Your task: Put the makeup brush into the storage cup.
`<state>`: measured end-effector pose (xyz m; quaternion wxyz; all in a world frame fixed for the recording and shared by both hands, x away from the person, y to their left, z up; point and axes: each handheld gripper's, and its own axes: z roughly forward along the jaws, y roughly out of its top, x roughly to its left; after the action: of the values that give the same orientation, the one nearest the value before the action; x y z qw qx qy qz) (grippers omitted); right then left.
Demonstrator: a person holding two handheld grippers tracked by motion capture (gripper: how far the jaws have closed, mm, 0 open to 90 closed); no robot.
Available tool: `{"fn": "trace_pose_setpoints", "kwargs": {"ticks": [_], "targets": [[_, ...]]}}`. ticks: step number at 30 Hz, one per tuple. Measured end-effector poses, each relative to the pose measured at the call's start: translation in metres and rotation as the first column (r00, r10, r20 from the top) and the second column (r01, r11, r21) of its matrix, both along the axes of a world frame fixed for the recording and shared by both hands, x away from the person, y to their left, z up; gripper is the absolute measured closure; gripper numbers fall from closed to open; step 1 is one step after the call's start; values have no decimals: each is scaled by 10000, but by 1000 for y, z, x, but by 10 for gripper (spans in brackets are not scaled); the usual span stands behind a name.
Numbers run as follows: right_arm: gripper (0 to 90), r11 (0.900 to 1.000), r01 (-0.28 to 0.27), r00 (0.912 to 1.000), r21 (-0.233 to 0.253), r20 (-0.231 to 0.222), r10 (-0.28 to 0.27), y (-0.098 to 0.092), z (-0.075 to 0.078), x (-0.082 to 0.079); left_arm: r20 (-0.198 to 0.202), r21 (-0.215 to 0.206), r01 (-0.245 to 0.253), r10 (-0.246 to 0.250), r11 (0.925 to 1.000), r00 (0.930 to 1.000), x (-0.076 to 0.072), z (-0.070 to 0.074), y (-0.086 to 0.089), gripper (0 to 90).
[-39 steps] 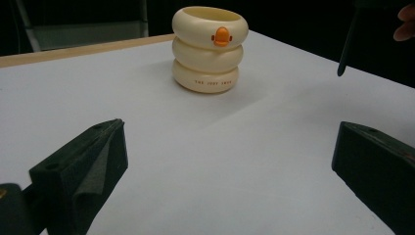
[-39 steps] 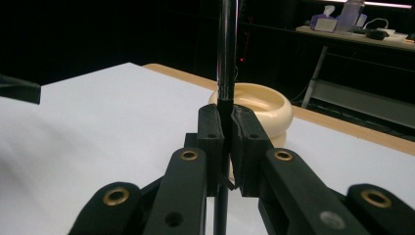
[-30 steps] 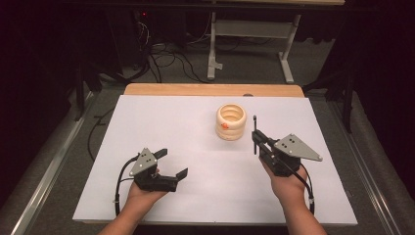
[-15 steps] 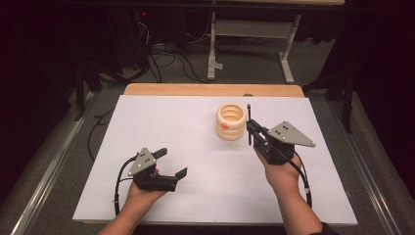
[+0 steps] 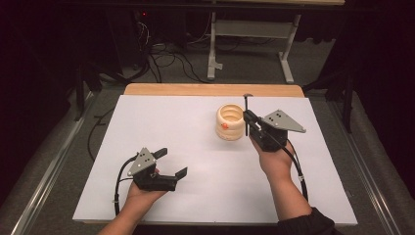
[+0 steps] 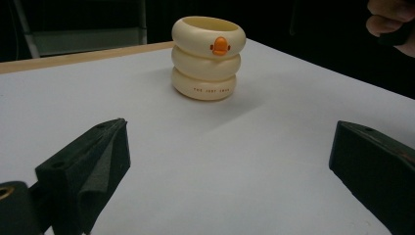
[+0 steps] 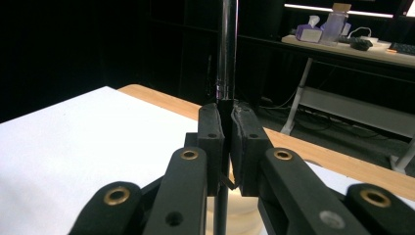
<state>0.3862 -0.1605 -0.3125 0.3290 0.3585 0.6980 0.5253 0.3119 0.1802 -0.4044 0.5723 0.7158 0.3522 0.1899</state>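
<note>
The table (image 5: 161,122) lies wide and bare at its left and middle. The cup (image 5: 230,122) stands upright toward the far edge, right of centre. Just beside it, the right gripper (image 5: 248,116) clamps a thin rod (image 5: 246,110) upright. The left gripper (image 5: 171,163) rests low near the front edge, jaws wide, well apart from the cup.

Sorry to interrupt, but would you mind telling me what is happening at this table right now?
A person works at a white table with a gripper in each hand. The right gripper is shut on a thin dark rod, held upright right beside a cream ringed cup with an orange duck bill. The left gripper rests open near the front edge, holding nothing, its jaws pointing toward the cup.
</note>
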Motion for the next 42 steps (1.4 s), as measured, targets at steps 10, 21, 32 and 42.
{"fn": "trace_pose_setpoints", "kwargs": {"ticks": [10, 21, 32, 42], "targets": [[863, 9998, 181, 9998, 110, -62, -180, 4, 0, 21, 18, -19, -36, 36, 10000, 10000, 0, 0, 1, 25], [863, 9995, 216, 9998, 242, 11, -216, 14, 4, 40, 62, -26, -22, 23, 10000, 10000, 0, 1, 1, 25], [862, 9995, 266, 9996, 167, -85, -265, 22, 6, 55, 57, -110, -31, 31, 9999, 10000, -1, 2, 2, 25], [862, 9997, 240, 9996, 79, -161, -239, 36, 6, 66, 147, -130, -46, 48, 9999, 9999, -1, 3, 4, 25]]}}
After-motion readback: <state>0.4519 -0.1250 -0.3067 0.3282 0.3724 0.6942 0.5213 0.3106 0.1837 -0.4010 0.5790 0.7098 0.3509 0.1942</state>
